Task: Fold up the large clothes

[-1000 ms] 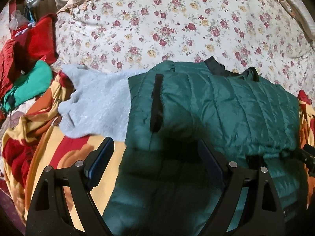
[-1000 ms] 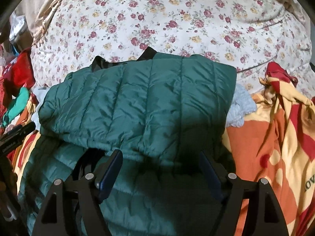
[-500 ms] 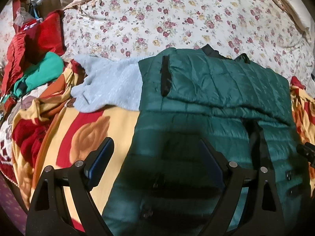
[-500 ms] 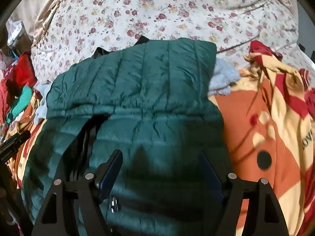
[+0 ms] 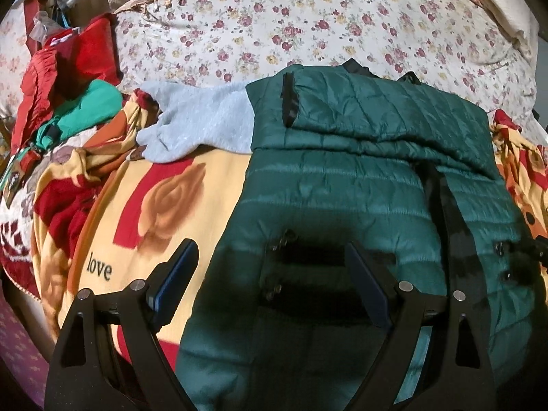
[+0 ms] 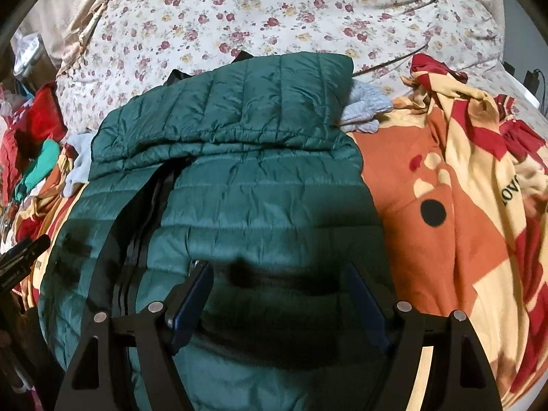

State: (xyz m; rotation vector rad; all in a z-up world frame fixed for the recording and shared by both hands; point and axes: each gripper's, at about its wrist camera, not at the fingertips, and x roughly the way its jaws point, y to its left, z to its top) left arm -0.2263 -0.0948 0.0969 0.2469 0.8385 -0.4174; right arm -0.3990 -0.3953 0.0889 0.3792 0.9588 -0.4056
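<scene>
- At the far left of the left wrist view lies a heap of red cloth [image 5: 44, 68], and a bright green garment [image 5: 85, 111] rests against it.
- Next comes a yellow, orange and red fleece blanket [image 5: 164, 202] with the word "love" printed on it; it covers the near part of the bed.
- A light grey fuzzy garment [image 5: 202, 123] lies on this blanket, and its right edge goes under the jacket.
- The left gripper [image 5: 270, 284] has its jaws wide apart and holds nothing; its left finger is above the blanket, its right finger above the jacket.
- The dark green quilted puffer jacket [image 5: 359, 188] lies in the middle of the bed, on the blanket. Its far part is folded over toward the camera, and a black zipper line runs down the front.
- The right gripper [image 6: 277, 294] is also spread apart and empty, above the near part of the jacket [image 6: 260, 205].
- Behind everything is a white bedsheet with small red flowers [image 6: 274, 10].
- To the right of the jacket the same blanket [image 6: 455, 212] lies wrinkled.
</scene>
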